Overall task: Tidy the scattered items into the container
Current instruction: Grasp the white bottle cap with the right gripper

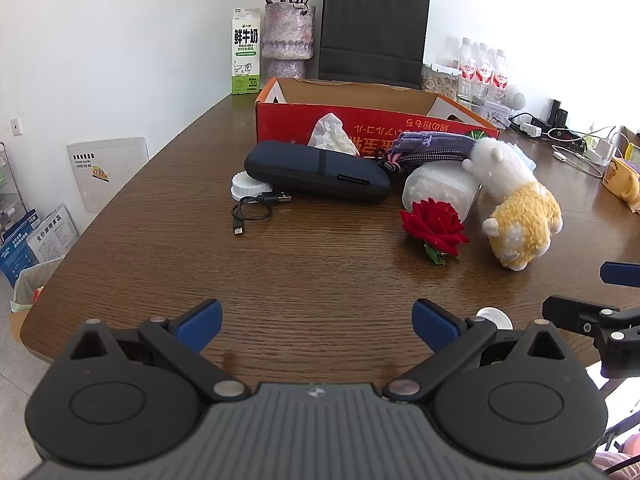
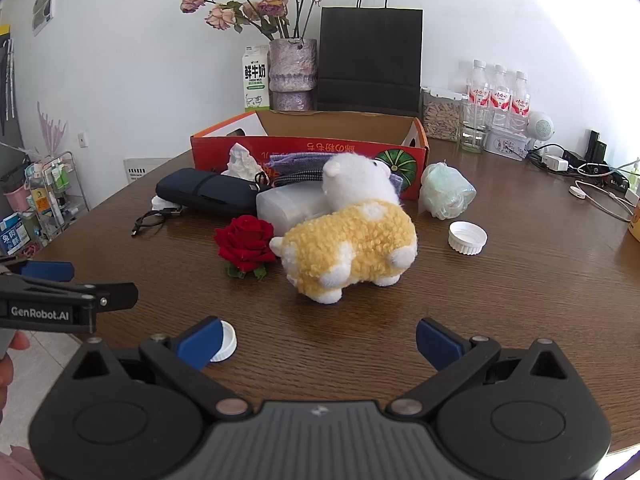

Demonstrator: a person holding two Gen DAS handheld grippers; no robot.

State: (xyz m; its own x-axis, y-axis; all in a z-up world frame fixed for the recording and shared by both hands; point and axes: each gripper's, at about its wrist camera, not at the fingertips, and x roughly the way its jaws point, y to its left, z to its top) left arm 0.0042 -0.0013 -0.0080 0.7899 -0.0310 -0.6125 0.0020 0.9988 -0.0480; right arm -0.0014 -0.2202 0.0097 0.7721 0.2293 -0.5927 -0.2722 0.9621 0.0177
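Observation:
A red cardboard box (image 1: pixel 360 124) (image 2: pixel 304 148) stands open at the back of the wooden table. In front of it lie a dark blue case (image 1: pixel 316 170) (image 2: pixel 204 192), a crumpled tissue (image 1: pixel 334 136), a purple knit pouch (image 1: pixel 428 146), a translucent jar (image 1: pixel 438 192) (image 2: pixel 288 204), a red rose (image 1: pixel 434 226) (image 2: pixel 246 242), a yellow-and-white plush sheep (image 1: pixel 516 204) (image 2: pixel 352 240), a black cable (image 1: pixel 256 208) and white lids (image 1: pixel 248 186) (image 2: pixel 467 237). My left gripper (image 1: pixel 316 326) is open and empty over the near table. My right gripper (image 2: pixel 318 344) is open and empty, short of the sheep.
A milk carton (image 1: pixel 245 50), a vase of dried roses (image 1: pixel 288 36), a black paper bag (image 1: pixel 372 32) and water bottles (image 2: pixel 498 92) stand behind the box. A plastic wrap bundle (image 2: pixel 446 190) lies right of the box. Chargers and cables (image 2: pixel 592 184) lie far right. A small white lid (image 2: pixel 224 340) sits near the front edge.

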